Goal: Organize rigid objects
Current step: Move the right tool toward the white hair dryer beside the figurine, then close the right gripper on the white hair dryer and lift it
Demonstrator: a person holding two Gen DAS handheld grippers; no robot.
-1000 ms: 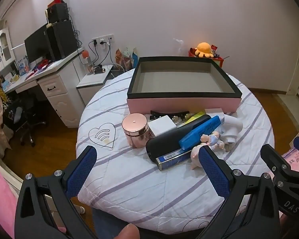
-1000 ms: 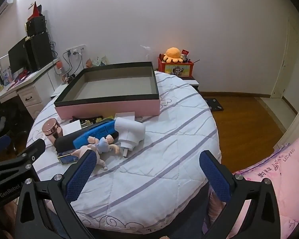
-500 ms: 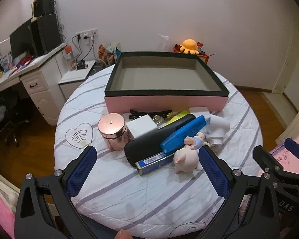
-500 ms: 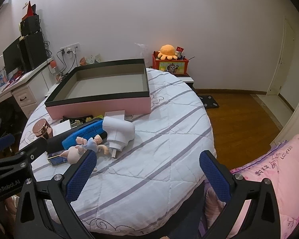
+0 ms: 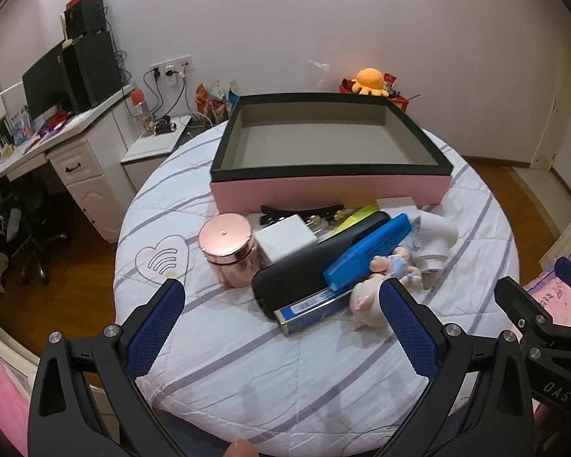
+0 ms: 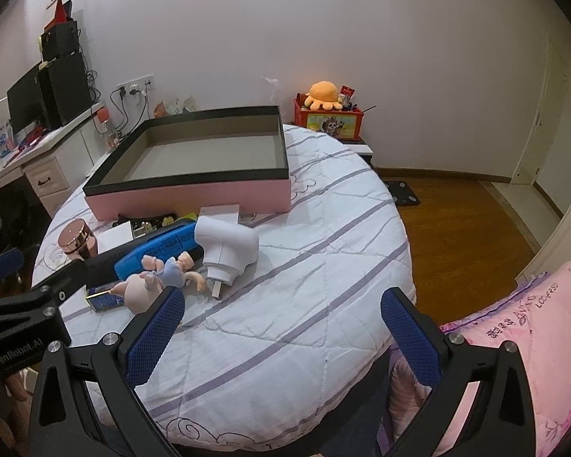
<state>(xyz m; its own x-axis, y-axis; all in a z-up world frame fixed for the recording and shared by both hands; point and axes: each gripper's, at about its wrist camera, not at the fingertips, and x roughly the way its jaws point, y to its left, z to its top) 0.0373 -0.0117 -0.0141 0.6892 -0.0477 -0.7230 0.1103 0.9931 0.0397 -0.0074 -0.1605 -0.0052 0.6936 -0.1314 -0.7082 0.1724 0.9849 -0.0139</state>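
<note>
An empty pink box with a black rim (image 5: 329, 186) (image 6: 194, 196) stands at the back of the round table. In front of it lies a heap: a rose-gold jar (image 5: 230, 249) (image 6: 76, 243), a white cube (image 5: 283, 238), a black case (image 5: 297, 278), a blue highlighter box (image 5: 367, 255) (image 6: 158, 245), a pig doll (image 5: 373, 299) (image 6: 148, 285) and a white plug device (image 6: 226, 245) (image 5: 436, 240). My left gripper (image 5: 281, 323) hangs open just short of the heap. My right gripper (image 6: 281, 327) is open over bare quilt, right of the doll.
A white quilt with purple stripes (image 6: 316, 266) covers the table. A desk with a monitor (image 5: 53, 87) stands at the left. A red toy box with an orange plush (image 6: 329, 114) sits behind the table. Pink bedding (image 6: 521, 327) lies at the right, wooden floor beyond.
Both grippers have shifted slightly, and the heap now sits closer and larger in both views. Nothing on the table has moved, and both grippers stay open.
</note>
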